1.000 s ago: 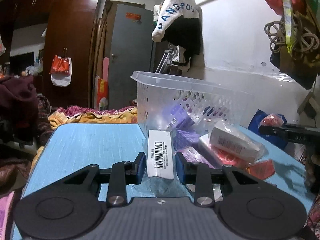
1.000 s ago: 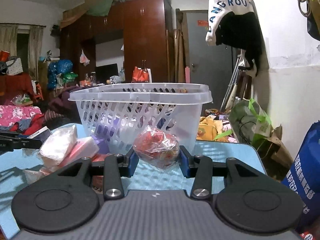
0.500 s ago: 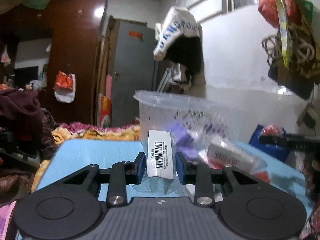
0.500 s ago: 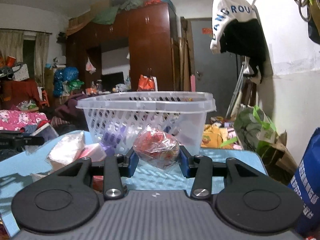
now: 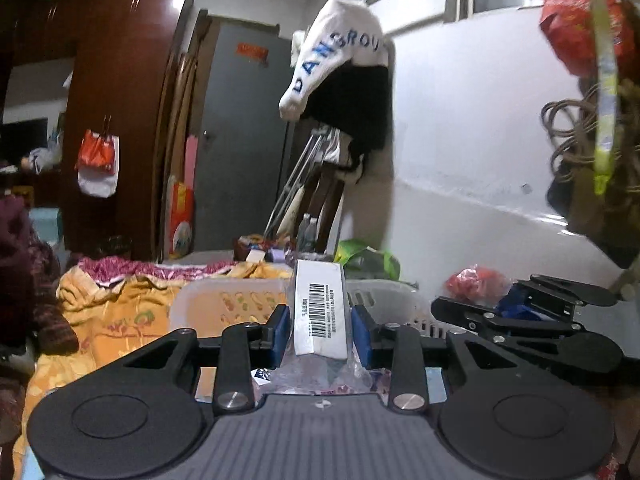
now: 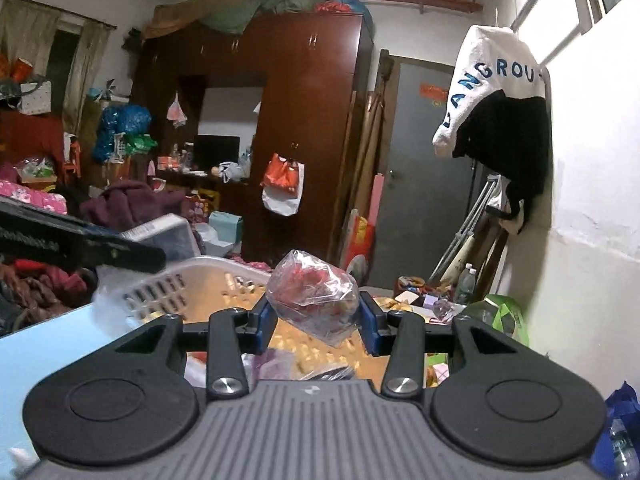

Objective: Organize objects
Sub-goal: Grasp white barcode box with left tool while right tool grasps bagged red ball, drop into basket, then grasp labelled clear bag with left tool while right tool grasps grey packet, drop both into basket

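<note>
At nine o'clock in the left wrist view lies a heap of orange patterned bedding (image 5: 120, 308); just right of it, at six o'clock, the left gripper (image 5: 320, 334) is pinching a clear-wrapped white rectangular packet with a barcode label (image 5: 320, 308), held upright between the blue pads (image 5: 280, 334). Behind the packet, toward twelve o'clock of the jaws, the rim of the white perforated plastic laundry basket (image 5: 224, 292) shows below the packet's level. At three o'clock the right gripper (image 5: 520, 312) is carrying a crinkled clear bag of red contents (image 5: 476, 282).

In the right wrist view the left tool crosses in at nine o'clock, the basket (image 6: 180, 284) sits at ten o'clock of the jaws, and the right gripper (image 6: 316, 324) is clamped on the red bag (image 6: 314, 300) at centre, above the basket's opening as far as can be judged.

Both items look lifted for dropping in. To do this well, carry each fully past the rim before spreading the pads, release one at a time, and keep the two tools apart so they do not knock together.
</note>
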Available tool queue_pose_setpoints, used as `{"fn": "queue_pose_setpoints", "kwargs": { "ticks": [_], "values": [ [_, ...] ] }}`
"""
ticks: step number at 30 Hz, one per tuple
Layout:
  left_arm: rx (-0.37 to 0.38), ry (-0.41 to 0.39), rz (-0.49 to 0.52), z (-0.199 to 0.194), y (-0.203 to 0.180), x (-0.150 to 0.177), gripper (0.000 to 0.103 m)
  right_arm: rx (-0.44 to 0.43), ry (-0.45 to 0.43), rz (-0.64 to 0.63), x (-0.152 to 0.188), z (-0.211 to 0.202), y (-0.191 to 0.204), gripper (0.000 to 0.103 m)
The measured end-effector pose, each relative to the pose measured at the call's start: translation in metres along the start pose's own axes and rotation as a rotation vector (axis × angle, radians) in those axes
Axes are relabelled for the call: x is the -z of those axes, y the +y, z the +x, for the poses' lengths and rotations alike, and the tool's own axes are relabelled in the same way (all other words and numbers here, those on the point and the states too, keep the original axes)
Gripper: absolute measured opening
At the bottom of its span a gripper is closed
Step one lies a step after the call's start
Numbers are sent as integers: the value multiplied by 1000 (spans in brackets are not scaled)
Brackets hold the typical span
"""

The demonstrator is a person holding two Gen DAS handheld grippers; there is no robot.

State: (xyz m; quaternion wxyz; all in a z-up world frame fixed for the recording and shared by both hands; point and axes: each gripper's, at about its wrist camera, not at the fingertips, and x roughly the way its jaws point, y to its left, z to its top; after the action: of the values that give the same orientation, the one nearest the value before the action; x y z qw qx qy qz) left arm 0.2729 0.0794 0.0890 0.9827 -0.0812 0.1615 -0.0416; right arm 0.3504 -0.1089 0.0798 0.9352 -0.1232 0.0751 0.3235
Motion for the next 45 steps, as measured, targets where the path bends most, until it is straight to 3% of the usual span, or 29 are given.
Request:
{"fn": "queue_pose_setpoints", "kwargs": {
  "ticks": [1,3,4,5,6,9,12,14,17,21,22,23,24,29,36,42,45],
  "values": [
    [2,9,-15,5,2,2,45,15,19,-3,1,6,0,48],
    [1,19,-52,13,5,4,67,52,60,-28,3,15,3,68],
    [-5,21,-58,13,6,7,72,79,67,-40,4,15,5,91],
    [-21,18,-54,10,7,9,75,110,61,-47,6,11,5,103],
    [-40,10,-34,5,7,12,75,123,30,-40,7,3,4,103],
    [-88,-25,11,-29,-1,25,76,49,0,79,8,-25,-2,103],
    [-44,-27,80,-72,-18,61,89,12,38,226,24,-55,-5,103],
    [-24,-3,95,-89,-27,90,89,-19,73,232,45,-72,-1,103],
    [-3,52,125,-89,-39,121,89,-49,111,220,79,-87,6,103],
    [-30,94,129,-67,-48,128,88,-115,156,287,105,-95,7,103],
    [-42,114,124,-62,-47,128,85,-141,152,304,110,-98,7,103],
    [-40,127,114,-61,-45,130,67,-166,147,311,113,-100,8,103],
    [-20,135,99,-61,-42,134,56,-187,143,313,116,-103,11,103],
    [-22,75,76,-84,-29,136,53,-296,174,267,118,-99,41,103],
    [1,28,29,-105,-6,143,53,-311,216,259,114,-75,61,103],
    [21,5,-31,-109,11,148,53,-316,237,278,120,-74,63,74],
    [28,-7,-37,-111,12,150,53,-325,222,295,125,-81,65,71]
  ]
}}
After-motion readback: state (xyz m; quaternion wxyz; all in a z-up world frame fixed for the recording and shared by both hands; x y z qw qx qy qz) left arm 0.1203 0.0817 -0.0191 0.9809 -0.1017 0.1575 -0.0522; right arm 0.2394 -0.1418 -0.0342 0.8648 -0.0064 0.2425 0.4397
